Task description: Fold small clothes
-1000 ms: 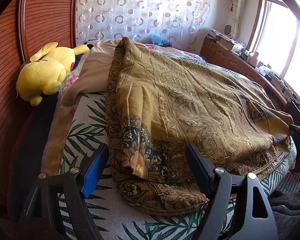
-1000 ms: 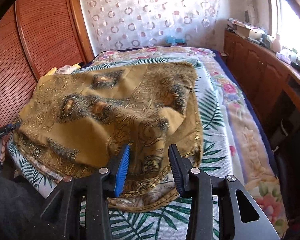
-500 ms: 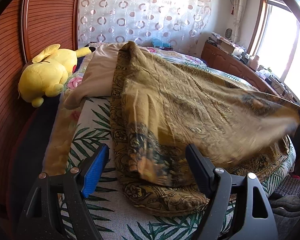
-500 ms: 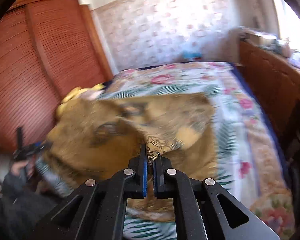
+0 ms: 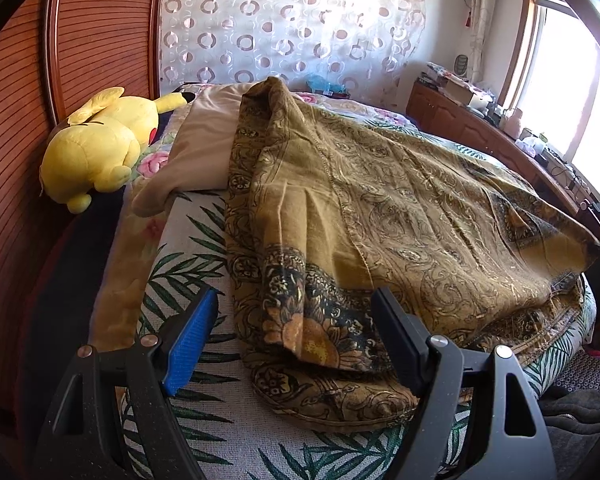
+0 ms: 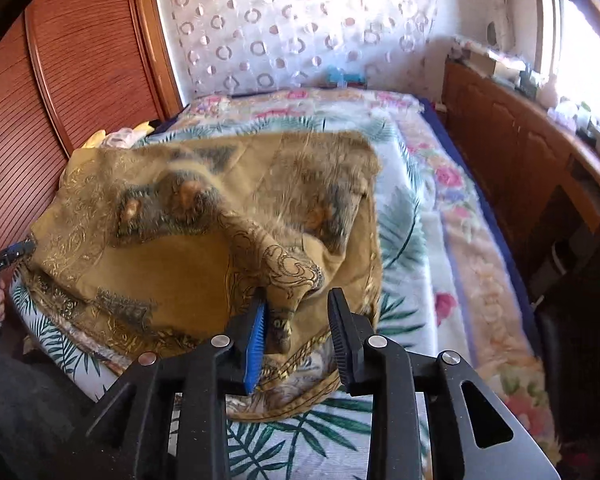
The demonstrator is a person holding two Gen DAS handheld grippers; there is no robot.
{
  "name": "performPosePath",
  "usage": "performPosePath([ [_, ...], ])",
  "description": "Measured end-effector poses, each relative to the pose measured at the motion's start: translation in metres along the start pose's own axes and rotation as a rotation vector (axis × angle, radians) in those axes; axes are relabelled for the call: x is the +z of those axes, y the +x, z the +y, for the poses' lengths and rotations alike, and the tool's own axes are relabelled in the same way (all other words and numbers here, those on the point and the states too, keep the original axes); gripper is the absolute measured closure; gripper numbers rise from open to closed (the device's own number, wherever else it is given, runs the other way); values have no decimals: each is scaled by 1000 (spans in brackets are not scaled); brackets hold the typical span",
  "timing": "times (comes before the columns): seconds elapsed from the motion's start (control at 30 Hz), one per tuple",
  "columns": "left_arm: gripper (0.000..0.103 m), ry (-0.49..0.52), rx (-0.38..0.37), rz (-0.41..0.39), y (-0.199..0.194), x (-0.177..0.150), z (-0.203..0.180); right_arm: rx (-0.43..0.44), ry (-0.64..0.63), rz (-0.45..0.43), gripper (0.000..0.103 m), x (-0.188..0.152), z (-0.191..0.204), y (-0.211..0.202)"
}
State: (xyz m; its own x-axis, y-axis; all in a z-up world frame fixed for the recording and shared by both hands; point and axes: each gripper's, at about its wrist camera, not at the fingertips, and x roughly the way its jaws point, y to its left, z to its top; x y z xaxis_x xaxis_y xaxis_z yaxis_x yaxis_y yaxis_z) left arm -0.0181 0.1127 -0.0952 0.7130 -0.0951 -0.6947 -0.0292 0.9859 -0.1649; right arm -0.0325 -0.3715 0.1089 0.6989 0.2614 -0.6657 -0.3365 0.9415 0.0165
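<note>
Since a second ago my right gripper [image 6: 298, 330] has lifted a cloth [image 5: 380, 216] corner off the bed [image 5: 204, 240]; its jaws are opening, fabric between them, letting it drop. My left gripper [image 5: 294, 340] hangs spread, empty, at the near edge

Cloth [image 5: 400, 216] on bed [image 5: 204, 420], plush toy [image 5: 96, 148] at its left
</note>
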Motion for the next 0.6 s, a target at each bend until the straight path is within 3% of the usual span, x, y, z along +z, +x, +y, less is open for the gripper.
performPosePath([
  [0.07, 23, 4, 3, 2, 1, 1, 0, -26, -32, -29, 71, 1, 7, -11],
  [0.2, 23, 3, 6, 4, 2, 0, 1, -52, -77, -104, 49, 7, 20, -23],
  [0.4, 23, 1, 11, 15, 5, -3, 0, -32, -119, -123, 48, 10, 44, -1],
  [0.6, 23, -8, 22, 18, 4, -4, 5, 24, -140, -20, 48, -4, 63, 58],
])
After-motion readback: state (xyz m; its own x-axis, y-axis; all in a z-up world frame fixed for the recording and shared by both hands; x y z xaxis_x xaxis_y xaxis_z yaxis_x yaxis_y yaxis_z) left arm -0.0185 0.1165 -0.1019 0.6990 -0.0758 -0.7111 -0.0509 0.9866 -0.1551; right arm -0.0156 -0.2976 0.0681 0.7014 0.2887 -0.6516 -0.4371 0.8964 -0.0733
